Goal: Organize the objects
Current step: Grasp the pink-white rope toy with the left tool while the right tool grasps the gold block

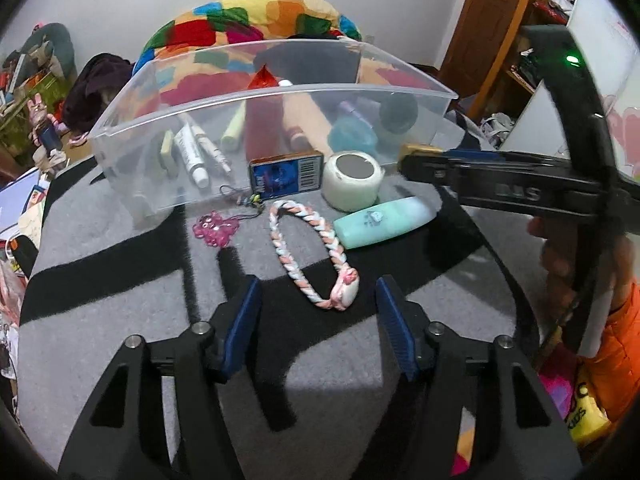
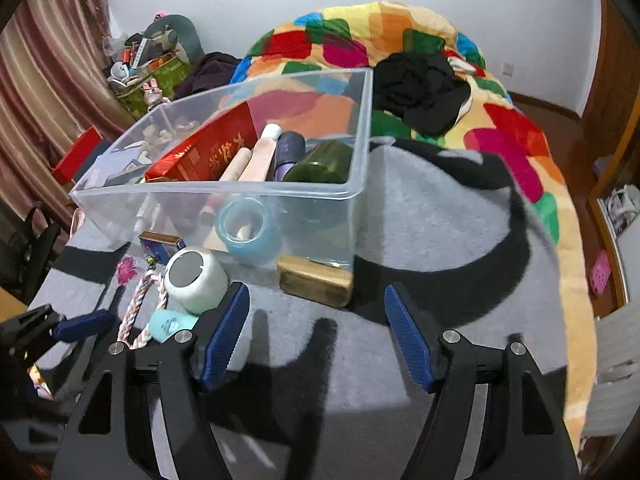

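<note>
A clear plastic bin [image 1: 132, 184] [image 2: 360, 136] stands on a grey and black blanket and holds a red box [image 2: 208, 156], tubes, pens and bottles. In front of it lie a blue box [image 1: 286, 172], a white tape roll [image 1: 352, 180] [image 2: 196, 276], a mint tube [image 1: 384, 222], a pink and white braided loop [image 1: 308, 252], a pink charm [image 1: 214, 229] and a gold box [image 2: 316, 280]. My left gripper [image 1: 318, 304] is open and empty just short of the braided loop. My right gripper [image 2: 316, 312] is open and empty just short of the gold box.
A colourful patchwork quilt [image 2: 516, 148] with black clothing [image 2: 420, 88] on it lies behind the bin. Clutter fills the far left corner [image 2: 148, 64]. A wooden door [image 1: 488, 20] and shelves are at the right. The right gripper's body [image 1: 520, 188] reaches in from the right in the left wrist view.
</note>
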